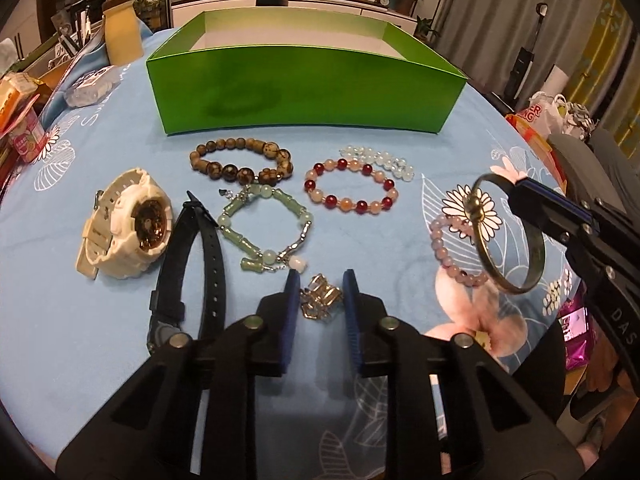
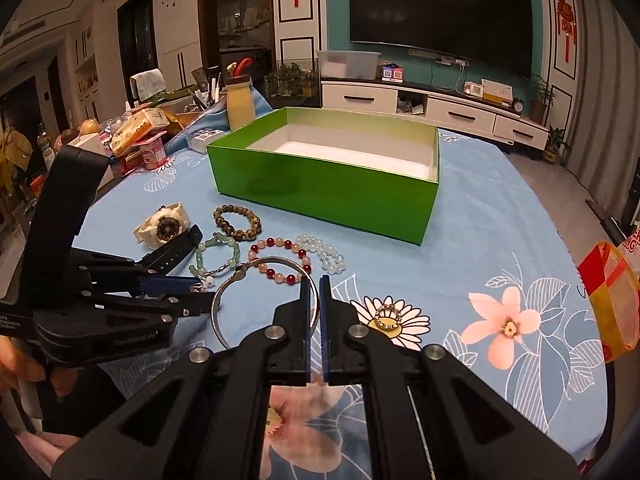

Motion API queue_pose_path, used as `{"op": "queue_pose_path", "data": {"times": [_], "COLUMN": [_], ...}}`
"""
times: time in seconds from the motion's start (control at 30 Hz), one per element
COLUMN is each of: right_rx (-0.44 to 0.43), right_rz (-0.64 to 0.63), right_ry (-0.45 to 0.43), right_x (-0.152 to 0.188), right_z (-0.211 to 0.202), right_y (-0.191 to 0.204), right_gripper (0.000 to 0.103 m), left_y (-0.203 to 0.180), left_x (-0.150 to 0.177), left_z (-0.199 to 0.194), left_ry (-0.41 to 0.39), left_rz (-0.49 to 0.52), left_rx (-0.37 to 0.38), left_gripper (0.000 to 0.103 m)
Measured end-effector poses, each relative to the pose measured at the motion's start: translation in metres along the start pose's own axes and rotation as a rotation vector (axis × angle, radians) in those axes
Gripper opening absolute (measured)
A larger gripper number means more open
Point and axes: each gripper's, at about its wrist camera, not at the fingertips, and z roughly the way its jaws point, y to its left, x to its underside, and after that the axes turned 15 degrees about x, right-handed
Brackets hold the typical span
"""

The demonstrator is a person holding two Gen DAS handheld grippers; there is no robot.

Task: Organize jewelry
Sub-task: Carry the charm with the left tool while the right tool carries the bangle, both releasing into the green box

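Observation:
My left gripper (image 1: 321, 280) points down at the blue flowered cloth, its pads closed against a small silver trinket (image 1: 322, 298). My right gripper (image 2: 314, 280) is shut on a thin metal bangle (image 2: 215, 308), held off the table; in the left wrist view the bangle (image 1: 536, 258) hangs at the right. The open green box (image 1: 304, 92) stands behind. Before it lie a white watch (image 1: 128, 224), a black watch (image 1: 208, 248), and brown (image 1: 240, 160), jade (image 1: 264, 232), red-and-pink (image 1: 352, 190), clear (image 1: 380, 160) and pink (image 1: 452, 248) bead bracelets. A ring (image 2: 387, 317) rests on a printed daisy.
A yellow bottle (image 2: 240, 100) and packets of clutter (image 2: 136, 128) crowd the table's far left. An orange bag (image 2: 612, 308) sits at the right edge. A hand holds the left gripper's handle (image 2: 24, 364).

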Motion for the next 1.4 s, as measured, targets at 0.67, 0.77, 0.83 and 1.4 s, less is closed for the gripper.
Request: {"op": "queue_pose_path", "data": {"times": [0.67, 0.77, 0.83, 1.4], "right_rx": [0.014, 0.024, 0.03, 0.092], "right_rz": [0.021, 0.024, 0.034, 0.079], "right_ry": [-0.019, -0.039, -0.052, -0.071], "right_x": [-0.019, -0.032, -0.041, -0.105], "right_z": [0.008, 0.012, 0.017, 0.081], "right_y": [-0.01, -0.013, -0.015, -0.032], "right_gripper": [0.003, 0.003, 0.003, 0.003], "left_y": [0.004, 0.012, 0.015, 0.052], "left_x": [-0.043, -0.064, -0.077, -0.169], "left_z": [-0.054, -0.061, -0.065, -0.031], "left_ry": [-0.152, -0.188, -0.21, -0.214], "left_rz": [-0.027, -0.043, -0.041, -0.058], "left_rx": [0.073, 0.083, 0.079, 0.063], "left_gripper": [0.021, 0.021, 0.021, 0.021]}}
